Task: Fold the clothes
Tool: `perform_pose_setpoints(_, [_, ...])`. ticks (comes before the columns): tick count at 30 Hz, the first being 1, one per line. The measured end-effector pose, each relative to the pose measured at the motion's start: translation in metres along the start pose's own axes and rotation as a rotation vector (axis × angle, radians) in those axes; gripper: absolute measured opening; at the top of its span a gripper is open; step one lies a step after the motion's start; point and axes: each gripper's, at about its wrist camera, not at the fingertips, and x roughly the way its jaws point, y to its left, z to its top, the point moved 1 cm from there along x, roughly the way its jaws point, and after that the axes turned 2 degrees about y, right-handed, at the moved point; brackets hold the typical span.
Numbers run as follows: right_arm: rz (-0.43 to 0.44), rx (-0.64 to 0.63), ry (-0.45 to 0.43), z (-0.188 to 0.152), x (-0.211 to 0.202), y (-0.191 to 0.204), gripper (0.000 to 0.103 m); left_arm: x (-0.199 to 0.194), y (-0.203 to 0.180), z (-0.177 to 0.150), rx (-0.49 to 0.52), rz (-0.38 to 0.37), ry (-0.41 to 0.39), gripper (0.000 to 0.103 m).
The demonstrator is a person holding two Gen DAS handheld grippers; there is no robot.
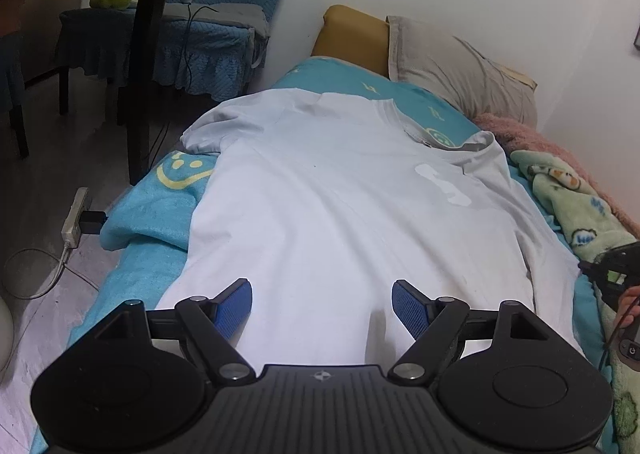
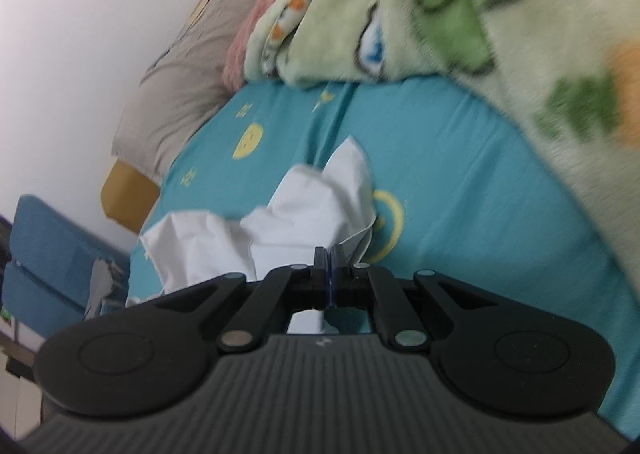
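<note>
The shirt [image 1: 340,194] fills mid-frame, flat on the bed [image 1: 144,214]. The left gripper [image 1: 322,294] hangs spread wide above its hem; the right gripper [image 2: 330,256] is clenched on bunched white cloth (likely the sleeve). A thin pinch could slip mid-fold.

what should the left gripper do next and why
Probably lower the left gripper and close on the shirt hem below it: its jaws are open and empty over flat cloth, while the right gripper already pinches bunched shirt fabric.
</note>
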Motion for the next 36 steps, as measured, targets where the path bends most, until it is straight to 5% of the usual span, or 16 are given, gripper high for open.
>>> perform_pose_setpoints(12, [-0.084, -0.01, -0.126, 0.02, -0.029, -0.019, 0.004, 0.006, 0.005, 0.0, -0.008, 0.012, 0.009, 0.079])
perform_pose_setpoints(18, [-0.019, 0.018, 0.057, 0.004, -0.011, -0.014, 0.007, 0.009, 0.003, -0.001, 0.001, 0.01, 0.021, 0.079])
perform_pose_setpoints(33, [-0.064, 0.207, 0.137, -0.013, -0.004, -0.035, 0.009, 0.011, 0.002, 0.0, -0.001, 0.004, 0.032, 0.081])
perform_pose_setpoints(34, [-0.066, 0.209, 0.128, -0.013, -0.006, -0.034, 0.022, 0.012, 0.002, 0.0, -0.001, 0.004, 0.033, 0.081])
perform_pose_setpoints(35, [-0.065, 0.215, 0.117, -0.012, -0.008, -0.035, 0.058, 0.012, 0.002, 0.0, 0.0, 0.005, 0.034, 0.081])
perform_pose_setpoints(36, [-0.064, 0.221, 0.106, -0.012, -0.01, -0.035, 0.076, 0.012, 0.002, -0.001, 0.002, 0.005, 0.035, 0.081])
